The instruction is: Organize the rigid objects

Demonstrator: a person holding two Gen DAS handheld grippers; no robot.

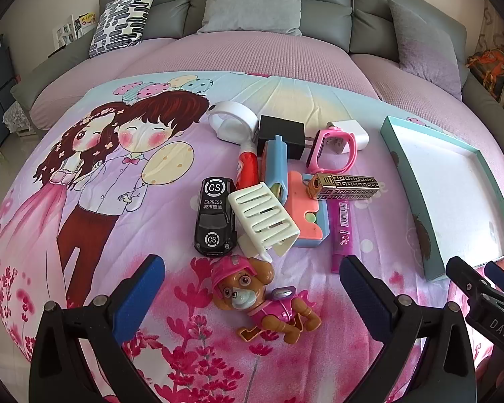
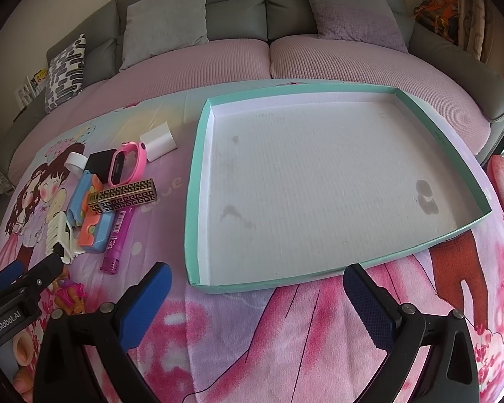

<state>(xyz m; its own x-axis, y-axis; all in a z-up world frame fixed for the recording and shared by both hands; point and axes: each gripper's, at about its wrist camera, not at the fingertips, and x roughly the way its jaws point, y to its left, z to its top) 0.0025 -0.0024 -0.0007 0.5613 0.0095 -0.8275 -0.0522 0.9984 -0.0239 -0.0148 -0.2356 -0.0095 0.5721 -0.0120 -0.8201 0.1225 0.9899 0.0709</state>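
A pile of small rigid objects lies on a cartoon-print blanket in the left wrist view: a pink puppy toy (image 1: 265,299), a black toy car (image 1: 215,216), a white soap rack (image 1: 263,218), a purple tube (image 1: 342,231), a gold patterned box (image 1: 346,186) and a pink watch (image 1: 332,149). My left gripper (image 1: 252,288) is open, its pads either side of the puppy toy and just above it. A shallow teal tray (image 2: 193,181) with a white floor lies to the right and holds nothing. My right gripper (image 2: 257,288) is open and empty at the tray's near edge.
A white ring holder (image 1: 232,119), a black box (image 1: 280,134), a white adapter (image 1: 351,132), a red tube (image 1: 248,168) and a blue-and-orange case (image 1: 307,215) lie in the pile. A grey sofa with cushions (image 1: 255,3) stands behind.
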